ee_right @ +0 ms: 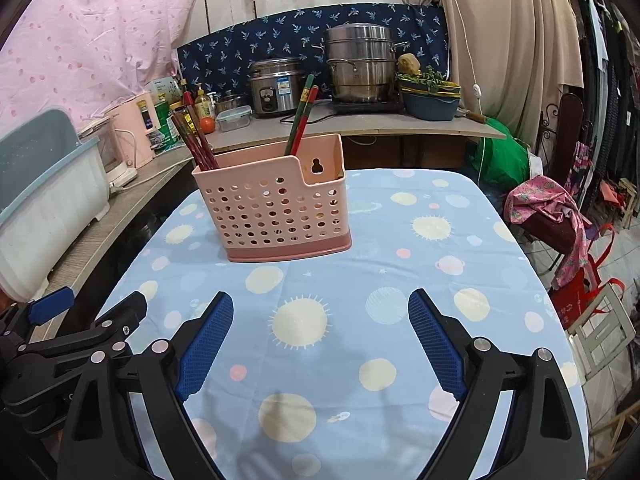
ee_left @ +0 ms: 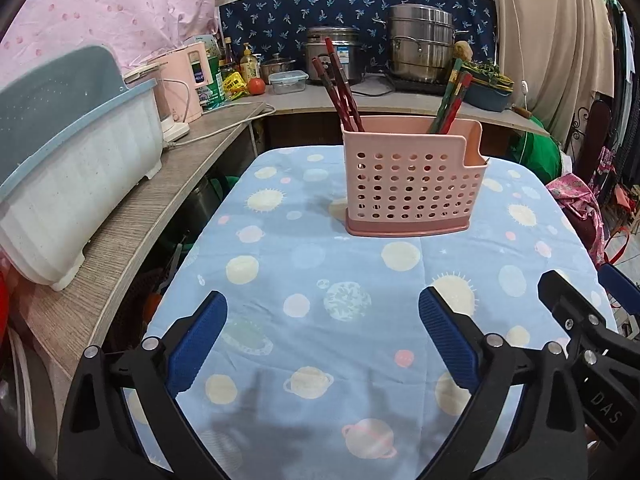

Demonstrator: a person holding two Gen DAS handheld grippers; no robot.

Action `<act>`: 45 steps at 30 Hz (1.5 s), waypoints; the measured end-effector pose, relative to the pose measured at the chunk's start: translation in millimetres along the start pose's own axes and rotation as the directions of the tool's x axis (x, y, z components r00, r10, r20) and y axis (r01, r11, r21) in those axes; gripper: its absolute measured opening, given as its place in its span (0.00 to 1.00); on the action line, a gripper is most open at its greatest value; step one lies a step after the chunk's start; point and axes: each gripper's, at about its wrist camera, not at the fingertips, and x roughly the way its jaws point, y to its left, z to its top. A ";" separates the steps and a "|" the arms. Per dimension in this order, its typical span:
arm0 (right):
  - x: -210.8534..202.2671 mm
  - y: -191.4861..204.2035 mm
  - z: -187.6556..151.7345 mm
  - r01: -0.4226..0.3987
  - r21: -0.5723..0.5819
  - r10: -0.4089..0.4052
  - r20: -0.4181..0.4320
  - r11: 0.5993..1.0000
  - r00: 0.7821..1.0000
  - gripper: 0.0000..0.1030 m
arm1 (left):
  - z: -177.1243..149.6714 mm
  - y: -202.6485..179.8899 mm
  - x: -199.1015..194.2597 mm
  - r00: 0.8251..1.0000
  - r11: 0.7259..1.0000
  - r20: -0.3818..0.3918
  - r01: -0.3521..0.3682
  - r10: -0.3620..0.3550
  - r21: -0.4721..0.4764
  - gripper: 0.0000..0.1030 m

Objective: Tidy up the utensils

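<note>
A pink perforated utensil holder stands upright on the table's blue planet-print cloth. Dark red chopsticks lean out of its left compartment. Red and green chopsticks stand in its right compartment. My left gripper hangs open over the near part of the cloth with nothing between its blue pads. My right gripper is open too, with nothing between its pads, and sits just right of the left one. Both are well short of the holder.
A white and blue dish rack sits on the wooden shelf at left, beside a pink kettle. Behind the table a counter holds a rice cooker, a steel steamer pot, bottles and a blue bowl. Bags lie at right.
</note>
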 end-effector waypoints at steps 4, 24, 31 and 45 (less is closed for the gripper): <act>2.8 -1.9 -1.4 0.012 -0.001 -0.012 -0.004 1.000 1.000 0.94 | -0.9 -0.2 4.1 1.000 1.000 -0.007 -0.007 0.007 0.001 0.91; 11.9 -4.3 -6.2 0.020 0.025 -0.020 -0.027 0.999 0.999 0.94 | 1.0 7.4 12.8 1.000 1.000 -0.009 -0.030 0.030 -0.008 0.93; 15.6 -3.1 -6.7 0.021 0.022 -0.020 -0.035 1.000 0.999 0.94 | 2.0 10.5 18.3 0.999 0.999 -0.011 -0.046 0.046 -0.011 0.93; 23.6 1.8 -7.8 0.024 0.030 -0.023 -0.036 0.999 0.999 0.94 | 2.0 10.9 24.3 0.999 0.999 -0.019 -0.043 0.042 -0.010 0.93</act>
